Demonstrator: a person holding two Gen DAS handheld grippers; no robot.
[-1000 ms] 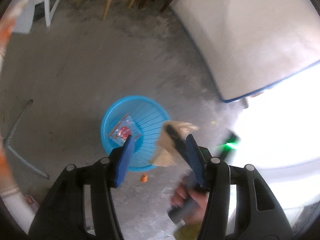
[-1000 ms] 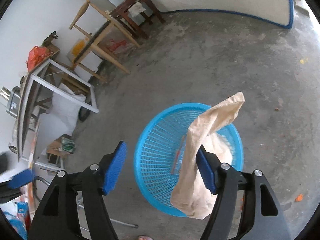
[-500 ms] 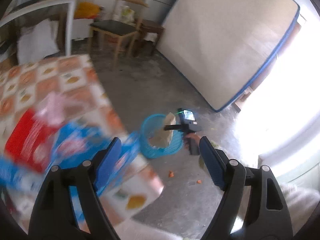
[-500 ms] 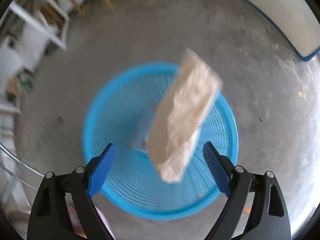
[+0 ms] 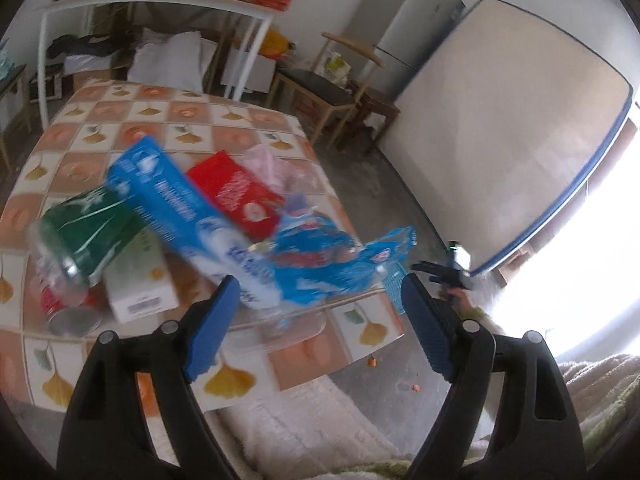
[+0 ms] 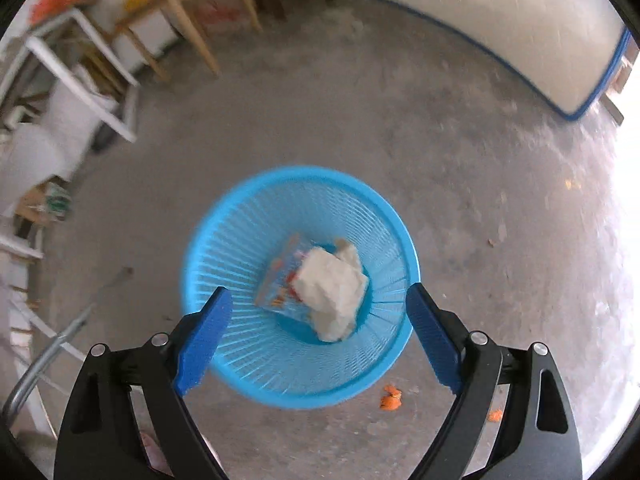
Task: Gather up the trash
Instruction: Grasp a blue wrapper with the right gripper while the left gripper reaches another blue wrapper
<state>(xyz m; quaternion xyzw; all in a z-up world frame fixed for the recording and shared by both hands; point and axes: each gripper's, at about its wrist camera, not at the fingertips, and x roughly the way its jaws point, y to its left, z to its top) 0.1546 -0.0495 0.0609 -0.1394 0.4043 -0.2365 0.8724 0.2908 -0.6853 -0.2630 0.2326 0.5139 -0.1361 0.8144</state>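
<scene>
My right gripper (image 6: 316, 328) is open and empty above a blue plastic basket (image 6: 224, 248) on the concrete floor. A crumpled beige paper bag (image 6: 334, 292) and a colourful wrapper (image 6: 280, 280) lie in the basket. My left gripper (image 5: 320, 316) is open and empty in front of a tiled table (image 5: 120, 120) with trash: a long blue box (image 5: 180, 208), a red packet (image 5: 236, 196), a green packet (image 5: 88, 232), a blue crumpled wrapper (image 5: 328, 264), a white box (image 5: 136, 284) and a can (image 5: 68, 312). The right gripper also shows far off in the left wrist view (image 5: 452, 272).
A mattress (image 5: 500, 140) leans on the wall, beside wooden chairs (image 5: 332, 92) and a fridge (image 5: 404, 20). A white metal table (image 5: 160, 8) stands behind. Orange scraps (image 6: 390, 398) lie on the floor by the basket. A metal frame (image 6: 48, 352) stands left of the basket.
The beige bag has dropped out of my right gripper into the basket. My left gripper has swung from the basket up to the table with the trash.
</scene>
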